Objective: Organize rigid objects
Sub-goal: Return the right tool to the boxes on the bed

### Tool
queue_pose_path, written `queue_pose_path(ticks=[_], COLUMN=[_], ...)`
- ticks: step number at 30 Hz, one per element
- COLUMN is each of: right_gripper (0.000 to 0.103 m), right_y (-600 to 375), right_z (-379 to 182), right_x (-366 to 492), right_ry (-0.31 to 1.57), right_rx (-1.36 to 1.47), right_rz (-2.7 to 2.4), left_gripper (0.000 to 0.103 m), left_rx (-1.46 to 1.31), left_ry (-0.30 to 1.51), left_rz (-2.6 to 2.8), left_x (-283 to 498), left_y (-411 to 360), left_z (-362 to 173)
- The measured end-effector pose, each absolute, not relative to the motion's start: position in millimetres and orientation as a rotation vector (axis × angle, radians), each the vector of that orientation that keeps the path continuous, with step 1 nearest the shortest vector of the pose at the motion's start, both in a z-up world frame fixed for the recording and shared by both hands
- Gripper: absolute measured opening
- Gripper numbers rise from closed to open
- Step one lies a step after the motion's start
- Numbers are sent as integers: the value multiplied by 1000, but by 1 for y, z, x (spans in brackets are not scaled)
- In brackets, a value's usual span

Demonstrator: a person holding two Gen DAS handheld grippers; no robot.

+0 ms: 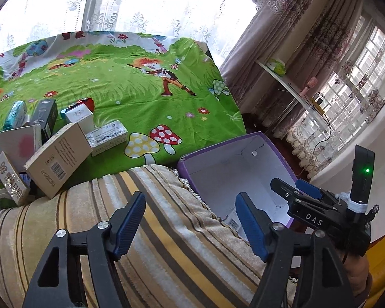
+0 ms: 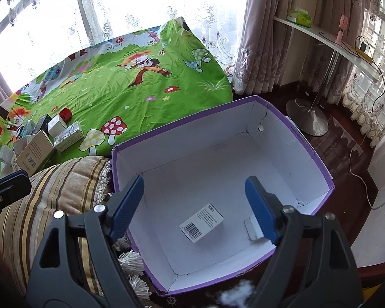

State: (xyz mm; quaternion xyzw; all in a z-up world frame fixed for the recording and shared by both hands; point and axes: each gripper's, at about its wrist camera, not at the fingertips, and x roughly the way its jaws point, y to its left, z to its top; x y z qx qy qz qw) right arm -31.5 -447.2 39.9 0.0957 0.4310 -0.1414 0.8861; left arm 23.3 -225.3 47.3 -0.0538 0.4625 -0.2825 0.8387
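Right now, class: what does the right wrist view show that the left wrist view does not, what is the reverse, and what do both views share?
Only the right wrist view shows the purple box's whole floor, with the barcoded white carton lying flat and a second small white box beside it.

Only the left wrist view shows the right gripper from outside, open over the box, and readable print on the tan carton.

Both show the green cartoon sheet, the carton pile, the striped cushion and the shelf.

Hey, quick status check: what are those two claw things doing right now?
Both hand-held grippers open and empty: left over striped cushion, right above purple box. Barcoded carton inside. Box pile waiting on green cloth. Nothing blocking.
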Motion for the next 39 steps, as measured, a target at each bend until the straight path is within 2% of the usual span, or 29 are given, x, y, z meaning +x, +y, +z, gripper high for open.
queue_pose_path(ticks=[10, 26, 39], right_gripper=[90, 90, 91], right_y=[-427, -362, -297], right_z=[53, 64, 68], right_x=[-25, -5, 21], right_ry=[864, 879, 914], right_rx=[176, 72, -107], right_rz=[-206, 34, 237], left_gripper=[74, 74, 74], left_rx=[-173, -293, -335], left_ry=[964, 926, 909], left_rz=[-497, -291, -189], left_x=[23, 22, 35], left_y=[-156, -48, -4], left_z=[45, 38, 36])
